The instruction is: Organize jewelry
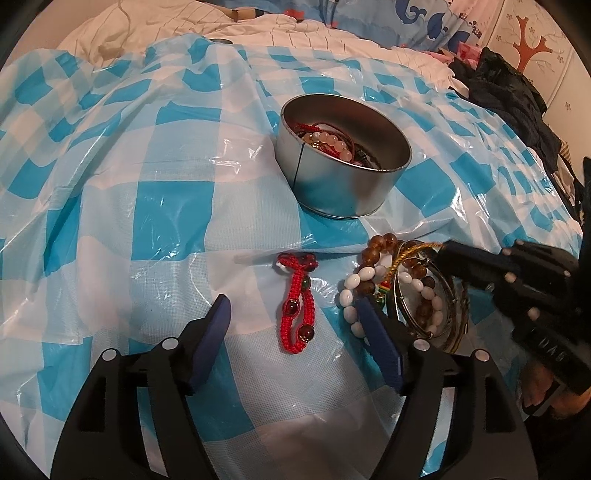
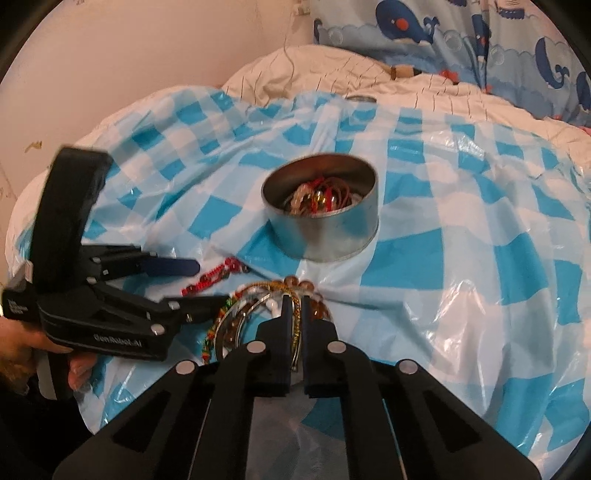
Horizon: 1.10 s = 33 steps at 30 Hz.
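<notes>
My left gripper (image 1: 295, 321) sits low over the blue-and-white checked plastic sheet (image 1: 129, 206) spread on the bed, jaws wide apart, nothing pinched. Red braided cord bracelet (image 1: 295, 299) lies flat on the sheet in the gap between them, not touched by either finger. Just right of it, the loose jewelry pile: white oval bead bracelet (image 1: 351, 291), brown amber-like bead bracelet (image 1: 384, 247), thin metal bangles (image 1: 424, 295), a gold-thread band (image 1: 406, 254), all overlapping; my left gripper's right finger lies across the white beads, contact unclear. Behind the pile, the round metal tin (image 1: 343, 162) stands upright on the sheet, open top, already holding pale beads and red cord pieces. Right side: my right gripper (image 2: 295, 306) is nosed into the top of the pile, jaws nearly together and clamped on the gold band and a metal bangle edge, which run between the fingers in the right wrist view. In that view the left gripper comes in from the left edge with a hand (image 2: 22, 347) on its handle. Whale-print pillow (image 2: 461, 33) and white quilt (image 2: 314, 74) at the back.
</notes>
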Motion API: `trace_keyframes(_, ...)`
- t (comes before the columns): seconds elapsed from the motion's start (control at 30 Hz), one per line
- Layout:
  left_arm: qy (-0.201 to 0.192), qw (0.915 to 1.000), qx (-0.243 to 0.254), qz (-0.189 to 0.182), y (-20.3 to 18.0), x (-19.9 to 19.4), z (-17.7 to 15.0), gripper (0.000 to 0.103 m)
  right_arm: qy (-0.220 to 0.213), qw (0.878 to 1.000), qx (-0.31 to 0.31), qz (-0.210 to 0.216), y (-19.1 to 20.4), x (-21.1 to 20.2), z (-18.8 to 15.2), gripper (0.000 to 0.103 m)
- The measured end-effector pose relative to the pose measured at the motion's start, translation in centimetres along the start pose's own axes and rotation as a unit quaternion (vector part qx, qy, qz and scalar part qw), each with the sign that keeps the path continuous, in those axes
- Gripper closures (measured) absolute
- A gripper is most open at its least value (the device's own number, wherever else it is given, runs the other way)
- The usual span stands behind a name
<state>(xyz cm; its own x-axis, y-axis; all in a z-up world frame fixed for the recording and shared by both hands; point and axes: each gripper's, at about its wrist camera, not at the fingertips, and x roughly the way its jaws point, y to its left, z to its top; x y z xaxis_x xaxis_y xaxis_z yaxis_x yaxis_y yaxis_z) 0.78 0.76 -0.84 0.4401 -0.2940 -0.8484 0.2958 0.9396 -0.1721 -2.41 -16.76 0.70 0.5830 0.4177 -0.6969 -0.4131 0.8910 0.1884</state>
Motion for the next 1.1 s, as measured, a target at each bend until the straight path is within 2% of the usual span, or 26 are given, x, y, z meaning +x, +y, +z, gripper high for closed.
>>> trace_keyframes(0.1, 0.001, 1.0000, 0.007, 0.005, -0.3, 0.1, -0.1, 0.031, -0.007, 1.000, 0.006, 0.004, -0.3, -0.3, 0.2, 0.098)
trace_keyframes(0.2, 0.001, 1.0000, 0.007, 0.006, -0.3, 0.1, 0.0, 0.030, 0.005, 1.000, 0.011, 0.011, -0.3, 0.1, 0.3, 0.098)
trace_keyframes(0.27, 0.001, 1.0000, 0.007, 0.006, -0.3, 0.2, -0.1, 0.030, 0.010, 1.000, 0.013, 0.013, -0.3, 0.3, 0.2, 0.091)
trace_keyframes(0.33, 0.001, 1.0000, 0.007, 0.006, -0.3, 0.2, -0.1, 0.030, 0.014, 1.000, 0.006, 0.009, 0.0, 0.6, 0.1, 0.070)
trace_keyframes(0.47, 0.001, 0.9999, 0.008, 0.007, -0.3, 0.2, -0.1, 0.029, 0.024, 1.000, -0.002, 0.009, 0.3, 1.0, -0.2, 0.070)
trace_keyframes(0.57, 0.001, 0.9999, 0.008, 0.008, -0.3, 0.2, -0.1, 0.029, 0.026, 1.000, -0.007, 0.011, 0.5, 1.1, -0.3, 0.084)
trace_keyframes(0.6, 0.001, 0.9999, 0.008, 0.009, -0.2, 0.3, -0.1, 0.028, 0.022, 1.000, -0.009, 0.010, 0.5, 0.9, -0.3, 0.092)
trace_keyframes(0.7, 0.002, 0.9999, 0.008, 0.010, -0.1, 0.4, -0.1, 0.027, 0.000, 1.000, -0.007, 0.008, 0.4, 0.1, 0.0, 0.097)
trace_keyframes(0.83, 0.002, 0.9999, 0.008, 0.013, -0.1, 0.4, -0.1, 0.026, -0.003, 1.000, 0.000, 0.008, 0.0, -0.1, 0.2, 0.097)
trace_keyframes(0.9, 0.003, 0.9999, 0.008, 0.015, -0.2, 0.4, -0.1, 0.025, 0.014, 1.000, 0.005, 0.012, -0.1, 0.5, 0.2, 0.097)
trace_keyframes(0.97, 0.003, 0.9998, 0.008, 0.016, -0.2, 0.4, -0.1, 0.024, 0.021, 1.000, 0.004, 0.012, 0.0, 0.8, 0.0, 0.093)
trace_keyframes(1.03, 0.003, 0.9998, 0.008, 0.017, -0.2, 0.4, -0.1, 0.024, 0.024, 1.000, -0.001, 0.013, 0.2, 0.9, 0.0, 0.084)
trace_keyframes(1.1, 0.003, 0.9998, 0.009, 0.018, -0.2, 0.4, -0.1, 0.023, 0.030, 0.999, -0.005, 0.010, 0.4, 1.1, -0.2, 0.083)
